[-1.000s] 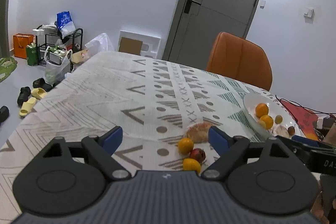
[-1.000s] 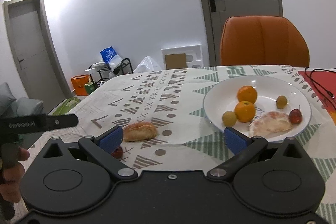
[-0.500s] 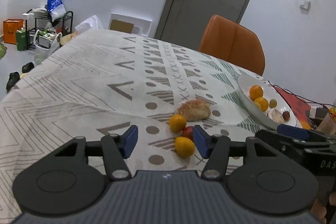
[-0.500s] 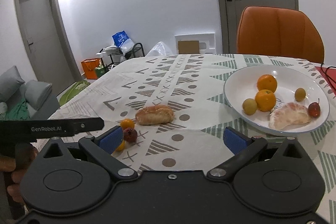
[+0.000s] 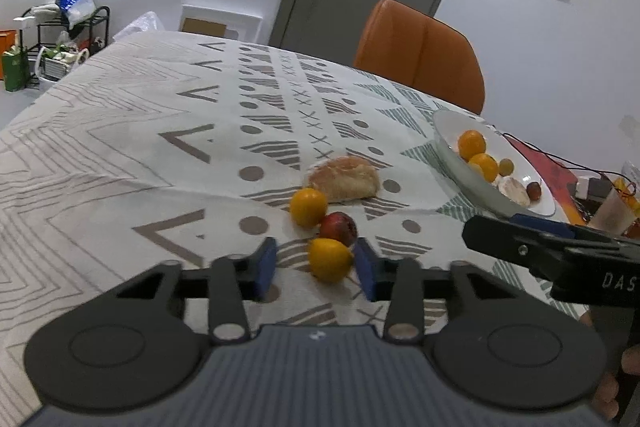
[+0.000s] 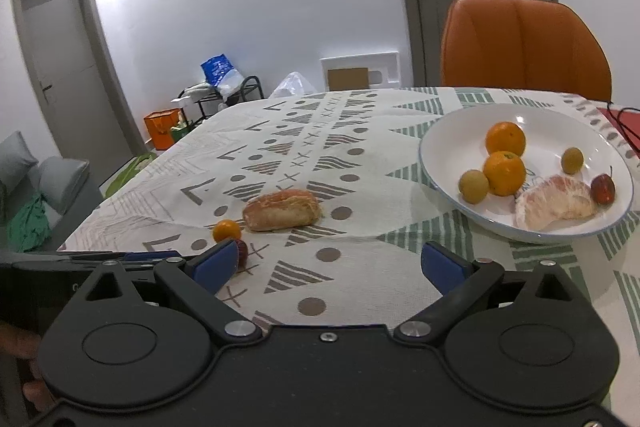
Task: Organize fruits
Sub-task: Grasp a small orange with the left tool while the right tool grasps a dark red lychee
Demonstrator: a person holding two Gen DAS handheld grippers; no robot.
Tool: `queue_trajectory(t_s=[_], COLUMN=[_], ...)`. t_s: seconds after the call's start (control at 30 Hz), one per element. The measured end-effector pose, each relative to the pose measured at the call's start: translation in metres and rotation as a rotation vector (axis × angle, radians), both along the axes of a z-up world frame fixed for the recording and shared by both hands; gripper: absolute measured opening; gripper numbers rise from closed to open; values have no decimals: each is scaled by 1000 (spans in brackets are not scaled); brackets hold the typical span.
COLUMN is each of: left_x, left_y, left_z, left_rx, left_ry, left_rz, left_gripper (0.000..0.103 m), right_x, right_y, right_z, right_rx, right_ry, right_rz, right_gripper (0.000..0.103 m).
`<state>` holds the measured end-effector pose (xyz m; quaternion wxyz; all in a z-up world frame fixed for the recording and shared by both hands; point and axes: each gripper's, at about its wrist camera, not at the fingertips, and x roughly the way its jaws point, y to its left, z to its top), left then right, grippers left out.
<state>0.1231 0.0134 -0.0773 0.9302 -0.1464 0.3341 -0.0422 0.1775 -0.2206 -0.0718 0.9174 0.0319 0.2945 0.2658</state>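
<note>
Across the patterned tablecloth point(image 5: 120, 131), which covers the whole table, the loose items sit toward the near edge while the white plate point(image 6: 448, 131) lies off to the right side, in front of the orange chair point(image 6: 524, 43). That plate already carries two oranges point(image 6: 505, 173), two small greenish-yellow fruits, a small red fruit with a stem and a peeled pomelo segment point(image 6: 554, 203), so it reads as the collection point for the task. Well apart from it, a bread roll point(image 5: 346, 179) rests on the cloth; it is not a fruit and probably has no place on the plate. Just beside the roll lie three uncollected pieces in a tight cluster: a small orange point(image 5: 308, 207), a dark red fruit point(image 5: 339, 228) and a yellow-orange fruit point(image 5: 330, 259) nearest the camera. The left gripper point(image 5: 316, 269) is set low with its blue pads on either side of that nearest fruit; the right pad looks to be at the skin, the left pad stands off with a gap, so the jaws are narrowed but not yet gripping, in my judgement. Approach from the near side suits a pick without disturbing the red fruit touching behind. The right gripper point(image 6: 328, 265) hangs over bare cloth between cluster and plate, jaws wide and holding nothing.
</note>
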Motion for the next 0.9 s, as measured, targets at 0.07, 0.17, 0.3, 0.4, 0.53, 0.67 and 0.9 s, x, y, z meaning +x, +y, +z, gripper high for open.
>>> queue_trajectory(t_s=[0.07,0.17,0.3,0.4,0.53,0.67,0.9], left_x=[1,0,-3,-4,-5,-7,-12], left_y=[-3,-2,6,13,24,33,49], left_z=[-1,-1,5,9,13,14,15], left_rx=[7,6,8,12,16,22,24], left_ry=[4,-1,-15,-28,-33,-37,-44], left_rz=[-6,-6,24,45,78,101,138], left_gripper=[23,23,22,22,22,22,23], right_x=[1,1,1,2,3,5,7], right_y=[0,1,7,12,19,27,48], right_z=[0,-1,-4,-5,-5,-6,-8], right_rx=[4,6,5,9,7,7,-3], right_ry=[0,1,10,12,15,21,33], right_rz=[-1,5,25,43,64,88,143], right_gripper=[98,98,96,95,89,87,78])
